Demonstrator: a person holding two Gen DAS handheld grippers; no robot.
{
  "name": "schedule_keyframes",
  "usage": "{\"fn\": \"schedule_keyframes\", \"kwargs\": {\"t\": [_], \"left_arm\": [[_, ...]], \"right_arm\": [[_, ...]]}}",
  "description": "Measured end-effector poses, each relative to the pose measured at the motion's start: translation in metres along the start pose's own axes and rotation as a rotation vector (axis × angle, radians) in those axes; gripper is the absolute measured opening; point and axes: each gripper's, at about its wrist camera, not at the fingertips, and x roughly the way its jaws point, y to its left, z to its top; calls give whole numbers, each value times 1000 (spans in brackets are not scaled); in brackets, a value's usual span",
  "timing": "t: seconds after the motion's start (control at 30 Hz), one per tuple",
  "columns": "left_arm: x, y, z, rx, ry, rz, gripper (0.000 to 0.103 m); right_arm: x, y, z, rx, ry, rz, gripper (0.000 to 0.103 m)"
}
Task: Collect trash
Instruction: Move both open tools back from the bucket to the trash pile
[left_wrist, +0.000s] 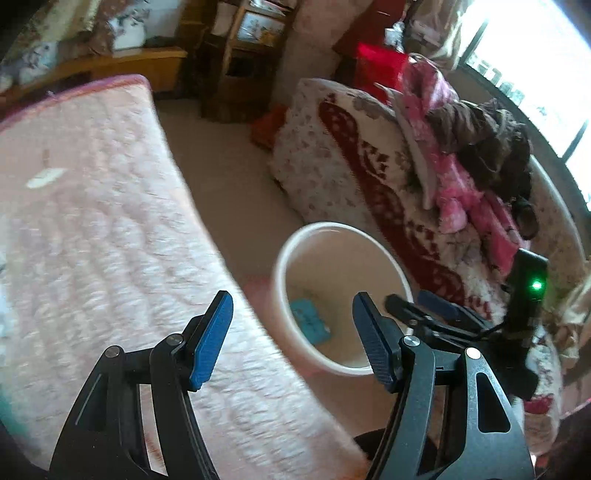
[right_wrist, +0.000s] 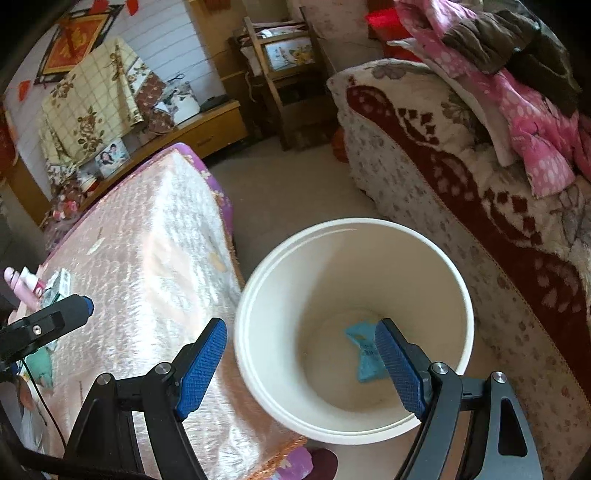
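Right wrist view, fingers (right_wrist: 400, 369) spread wide, empty, above bucket (right_wrist: 466, 295)

White bucket (right_wrist: 354, 325) mouth wide open from above, only blue wrapper (right_wrist: 364, 356) on bottom. Right hand-held gripper (right_wrist: 304, 363) hangs over rim, jaws spread, nothing between. Bucket stands in floor lane (right_wrist: 295, 192) between bed (right_wrist: 147, 258) and blanket-covered sofa (right_wrist: 461, 192); bed corner just beside bucket wall. Left hand-held gripper (left_wrist: 291, 328) spread, near bucket rim, beside right one. Wooden chair (right_wrist: 284, 81) blocks lane's far end.
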Motion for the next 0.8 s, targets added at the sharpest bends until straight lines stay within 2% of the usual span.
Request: {"fn": "schedule_keyframes", "kwargs": {"t": [0.23, 0.53, 0.8], "left_arm": [[-36, 19, -11, 0, -69, 141, 66], [-87, 51, -29, -16, -128, 238, 66], [-138, 102, -52, -62, -179, 351, 66]], "right_arm": [[-8, 32, 0, -60, 3, 23, 81], [-31, 104, -1, -184, -27, 87, 81], [-31, 160, -13, -258, -10, 130, 81]]}}
